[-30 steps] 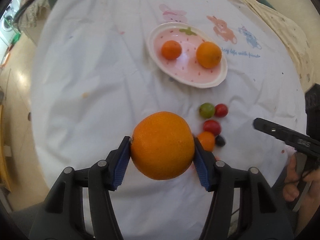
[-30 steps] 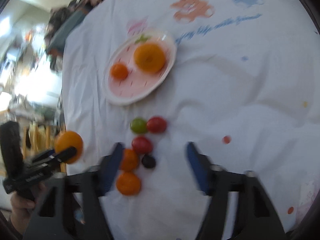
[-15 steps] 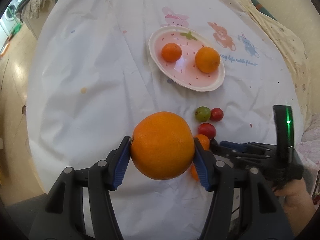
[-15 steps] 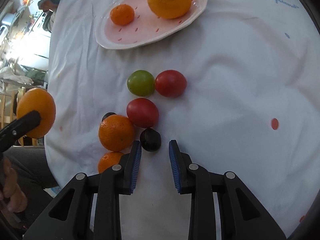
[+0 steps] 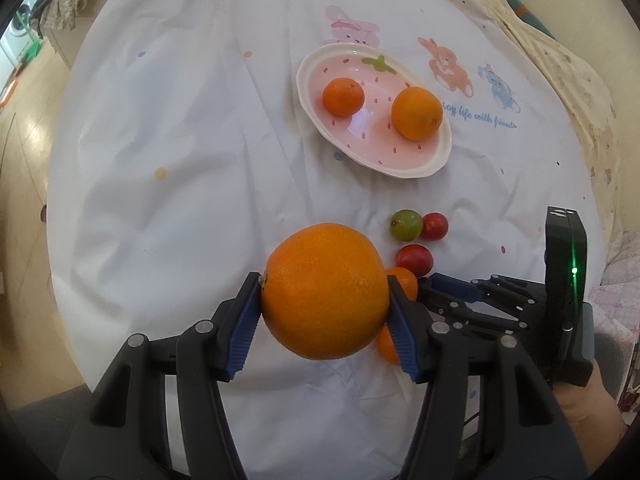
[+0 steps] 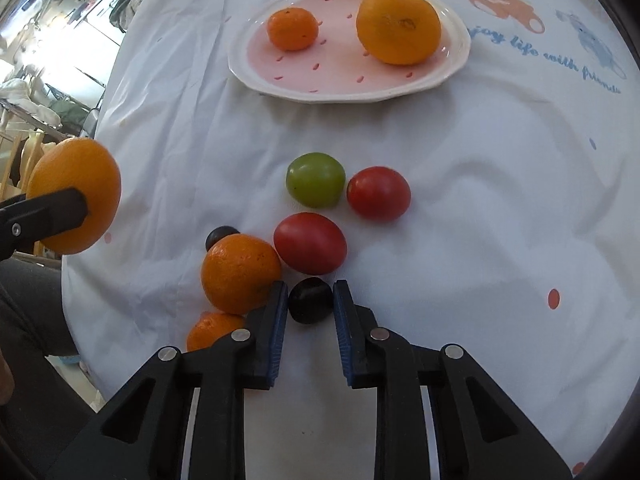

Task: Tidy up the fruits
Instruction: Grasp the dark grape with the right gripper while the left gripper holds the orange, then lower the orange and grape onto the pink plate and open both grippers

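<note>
My left gripper (image 5: 324, 300) is shut on a large orange (image 5: 326, 290) and holds it above the white cloth; the orange also shows in the right wrist view (image 6: 76, 196). My right gripper (image 6: 310, 300) has its jaws narrowly apart on either side of a small dark fruit (image 6: 310, 300) lying on the cloth; contact is unclear. Around it lie two red tomatoes (image 6: 310, 242), a green one (image 6: 316, 179), two small oranges (image 6: 240, 268) and another dark fruit (image 6: 220, 236). A pink plate (image 6: 304, 76) farther back holds a small orange (image 6: 293, 28) and a bigger one (image 6: 398, 24).
The table's near edge runs just below the fruit cluster (image 6: 132, 392). A white cloth with cartoon prints (image 5: 444, 64) covers the table. Room clutter shows beyond the left edge (image 6: 60, 40).
My right gripper has moved forward and down so the dark fruit now sits between its jaws. My left gripper still holds the large orange in about the same place.
</note>
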{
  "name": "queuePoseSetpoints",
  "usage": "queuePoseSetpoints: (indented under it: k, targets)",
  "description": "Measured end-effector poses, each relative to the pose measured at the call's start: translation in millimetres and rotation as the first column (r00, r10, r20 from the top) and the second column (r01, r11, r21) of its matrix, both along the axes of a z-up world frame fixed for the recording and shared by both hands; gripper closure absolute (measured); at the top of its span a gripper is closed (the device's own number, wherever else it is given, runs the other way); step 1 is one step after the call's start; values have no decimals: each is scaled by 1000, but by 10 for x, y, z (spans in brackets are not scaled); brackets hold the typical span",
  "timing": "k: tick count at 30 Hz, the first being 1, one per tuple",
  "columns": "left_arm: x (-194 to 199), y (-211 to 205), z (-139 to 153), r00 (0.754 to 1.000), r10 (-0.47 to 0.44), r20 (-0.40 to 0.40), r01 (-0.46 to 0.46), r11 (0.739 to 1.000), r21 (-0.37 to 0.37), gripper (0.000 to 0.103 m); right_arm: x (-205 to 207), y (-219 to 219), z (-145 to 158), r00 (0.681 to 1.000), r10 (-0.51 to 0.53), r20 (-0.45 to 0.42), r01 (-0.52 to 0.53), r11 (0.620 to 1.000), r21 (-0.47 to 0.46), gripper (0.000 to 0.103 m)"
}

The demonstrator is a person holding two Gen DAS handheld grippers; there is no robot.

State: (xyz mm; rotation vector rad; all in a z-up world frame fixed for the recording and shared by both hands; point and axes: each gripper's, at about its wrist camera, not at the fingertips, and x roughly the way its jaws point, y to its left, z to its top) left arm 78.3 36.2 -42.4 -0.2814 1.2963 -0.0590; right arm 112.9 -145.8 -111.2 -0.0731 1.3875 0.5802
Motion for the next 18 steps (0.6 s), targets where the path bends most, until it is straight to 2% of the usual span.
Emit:
queuePoseSetpoints:
  k: [9, 18]
  targets:
    - [19, 43, -53, 1000, 24, 8, -24, 998, 62, 48, -58, -91, 115, 1000, -11, -4, 12, 999, 33, 79]
    - [71, 100, -18, 998, 48, 42, -51, 994, 93, 48, 87, -441, 464, 989, -140, 41, 133, 980, 145, 79]
